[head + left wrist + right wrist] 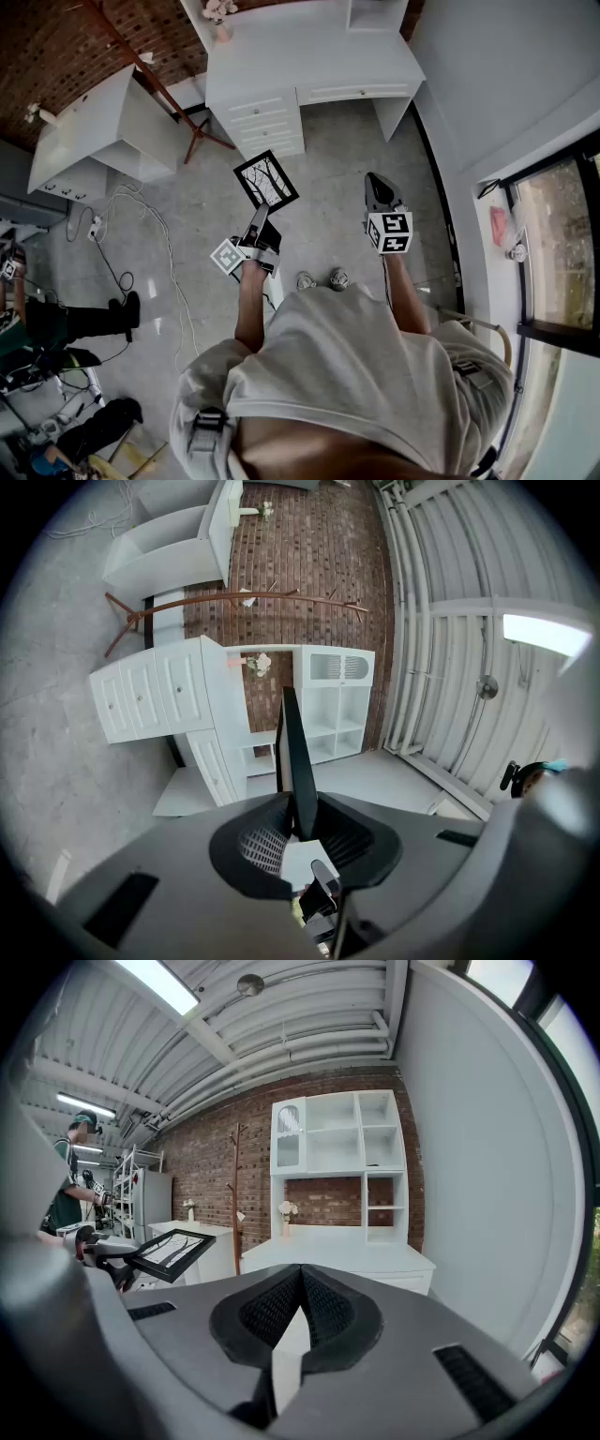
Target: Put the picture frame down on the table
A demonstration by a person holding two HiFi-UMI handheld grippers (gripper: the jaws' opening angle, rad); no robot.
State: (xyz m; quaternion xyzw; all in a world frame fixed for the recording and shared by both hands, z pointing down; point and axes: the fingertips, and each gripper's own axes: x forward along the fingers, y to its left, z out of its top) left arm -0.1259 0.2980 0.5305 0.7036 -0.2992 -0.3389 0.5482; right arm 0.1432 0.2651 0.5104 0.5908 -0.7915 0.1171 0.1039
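Right now your picture frame (266, 180) hangs in the air over the floor (187, 202), short of the white table (309, 56) at the far side. Your left claw (260, 220) pinches its near end. Your right claw (379, 192), off to the right, is clenched on nothing.

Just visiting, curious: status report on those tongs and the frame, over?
Left tongs shut on frame, held aloft. Right tongs shut, empty. Desk ahead, nothing in the way.
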